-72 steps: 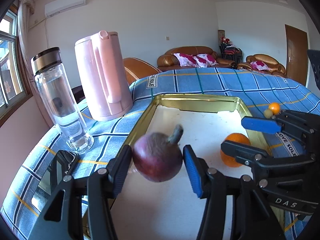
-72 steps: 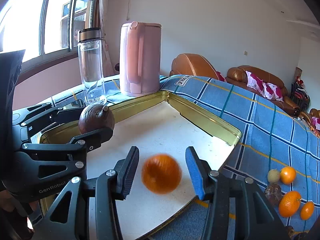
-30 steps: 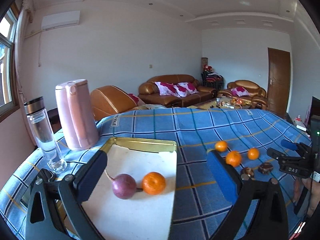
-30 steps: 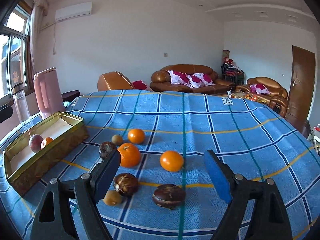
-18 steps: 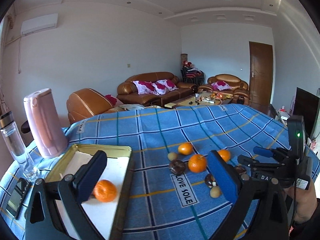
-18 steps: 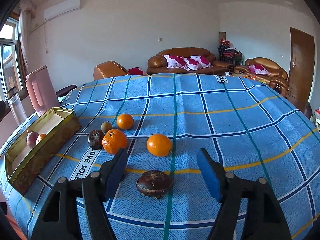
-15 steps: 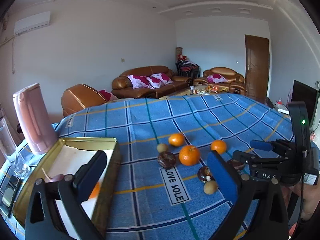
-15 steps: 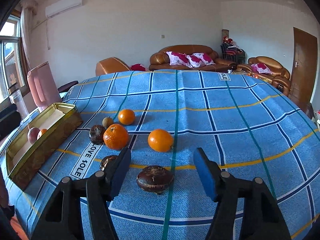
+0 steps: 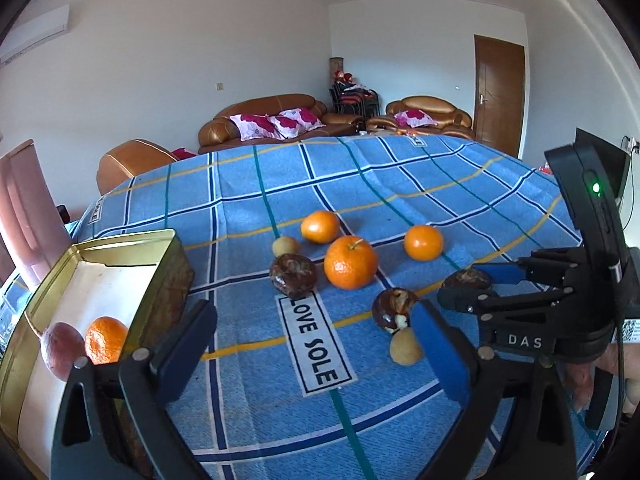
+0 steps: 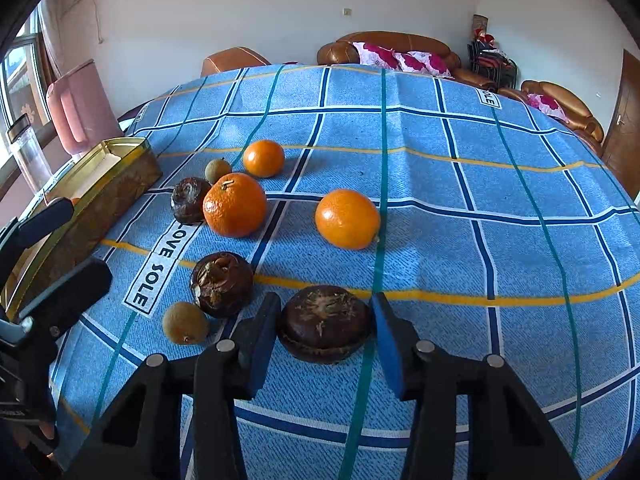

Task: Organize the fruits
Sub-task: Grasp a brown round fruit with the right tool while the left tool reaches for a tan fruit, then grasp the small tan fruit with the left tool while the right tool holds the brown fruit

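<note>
My right claw [image 10: 324, 334] brackets the flat dark-brown round fruit [image 10: 325, 329] on the blue checked worktop cloth [image 10: 440, 184], pads not visibly gripping; my left claw [image 9: 316, 344] hangs released, ready for 1 more.
</note>
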`<state>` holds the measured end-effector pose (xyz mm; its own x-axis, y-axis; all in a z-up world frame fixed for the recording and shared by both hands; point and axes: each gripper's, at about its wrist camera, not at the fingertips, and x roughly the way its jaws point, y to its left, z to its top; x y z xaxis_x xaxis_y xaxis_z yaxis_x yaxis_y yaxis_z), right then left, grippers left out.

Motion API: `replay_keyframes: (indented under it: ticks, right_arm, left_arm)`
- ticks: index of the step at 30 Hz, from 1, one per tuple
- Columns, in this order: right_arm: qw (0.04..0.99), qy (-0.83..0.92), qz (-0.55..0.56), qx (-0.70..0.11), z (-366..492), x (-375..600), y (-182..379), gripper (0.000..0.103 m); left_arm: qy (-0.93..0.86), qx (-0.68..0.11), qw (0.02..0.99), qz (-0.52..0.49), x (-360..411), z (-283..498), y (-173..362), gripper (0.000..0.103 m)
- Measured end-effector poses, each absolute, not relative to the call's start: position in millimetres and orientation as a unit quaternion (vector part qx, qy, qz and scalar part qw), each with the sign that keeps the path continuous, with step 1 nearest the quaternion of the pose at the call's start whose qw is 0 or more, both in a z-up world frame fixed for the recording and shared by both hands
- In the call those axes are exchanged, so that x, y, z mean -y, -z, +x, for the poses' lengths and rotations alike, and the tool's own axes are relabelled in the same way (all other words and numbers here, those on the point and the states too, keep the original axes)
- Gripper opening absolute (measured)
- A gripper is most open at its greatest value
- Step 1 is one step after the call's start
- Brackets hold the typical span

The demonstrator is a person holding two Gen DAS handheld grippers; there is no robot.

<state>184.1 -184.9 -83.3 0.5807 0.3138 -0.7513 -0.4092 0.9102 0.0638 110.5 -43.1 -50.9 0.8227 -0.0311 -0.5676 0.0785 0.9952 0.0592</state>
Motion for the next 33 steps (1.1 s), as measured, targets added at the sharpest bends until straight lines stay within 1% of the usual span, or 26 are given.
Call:
replay_keyframes:
  ticks: [3, 5, 8, 10, 15, 18, 21, 23, 24, 26, 27, 32, 33]
  right_arm:
    - [0.891, -0.202, -0.05, -0.403, 182.4, 189.4, 80.2, 0.048]
    - [0.896, -0.196, -0.049, -0.396, 180.3, 191.2, 77.5, 0.048]
    - [0.9, -0.188, -0.047, -0.391, 179.8, 193.2, 74.9, 0.048]
    - [0.901, -0.186, -0.044, -0.39, 180.4, 193.9, 74.6, 0.048]
    - [0.903, -0.182, -0.044, -0.386, 179.8, 194.3, 72.9, 0.048]
    - [0.902, -0.182, -0.044, -0.389, 180.7, 194.0, 73.3, 0.048]
    - [0.903, -0.181, -0.045, -0.388, 181.2, 193.1, 73.9, 0.048]
    - [0.903, -0.182, -0.045, -0.388, 181.7, 192.9, 74.0, 0.048]
    - [0.903, -0.182, -0.045, -0.387, 181.4, 193.2, 73.8, 0.048]
    - [0.903, -0.182, -0.043, -0.387, 181.7, 193.7, 73.9, 0.048]
    - [0.903, -0.182, -0.042, -0.387, 181.3, 194.2, 73.9, 0.048]
    - [0.903, -0.183, -0.042, -0.385, 180.7, 193.7, 73.4, 0.048]
    - [0.903, -0.183, -0.043, -0.385, 180.8, 193.4, 73.4, 0.048]
  left_arm:
    - [0.036, -0.304, 0.951, 0.046, 49.5, 112.6, 53.3, 0.099]
    - [0.049, -0.313, 0.947, 0.051, 54.6, 115.1, 55.6, 0.098]
    - [0.071, -0.34, 0.937, 0.047, 59.6, 122.6, 61.4, 0.094]
    - [0.081, -0.351, 0.932, 0.042, 61.0, 126.3, 63.9, 0.087]
    - [0.095, -0.366, 0.925, 0.034, 61.6, 130.3, 67.7, 0.079]
    - [0.101, -0.369, 0.923, 0.03, 61.0, 131.2, 68.2, 0.078]
    - [0.111, -0.375, 0.919, 0.042, 67.1, 132.1, 69.7, 0.072]
    - [0.119, -0.388, 0.912, 0.057, 74.2, 135.2, 73.5, 0.07]
    - [0.125, -0.397, 0.907, 0.063, 77.7, 137.3, 75.9, 0.067]
    - [0.131, -0.411, 0.9, 0.072, 82.8, 140.9, 80.1, 0.059]
    - [0.133, -0.415, 0.897, 0.075, 84.9, 141.8, 81.6, 0.053]
    - [0.142, -0.424, 0.892, 0.073, 86.9, 144.2, 85.0, 0.041]
    - [0.146, -0.425, 0.891, 0.07, 85.9, 144.5, 85.2, 0.036]
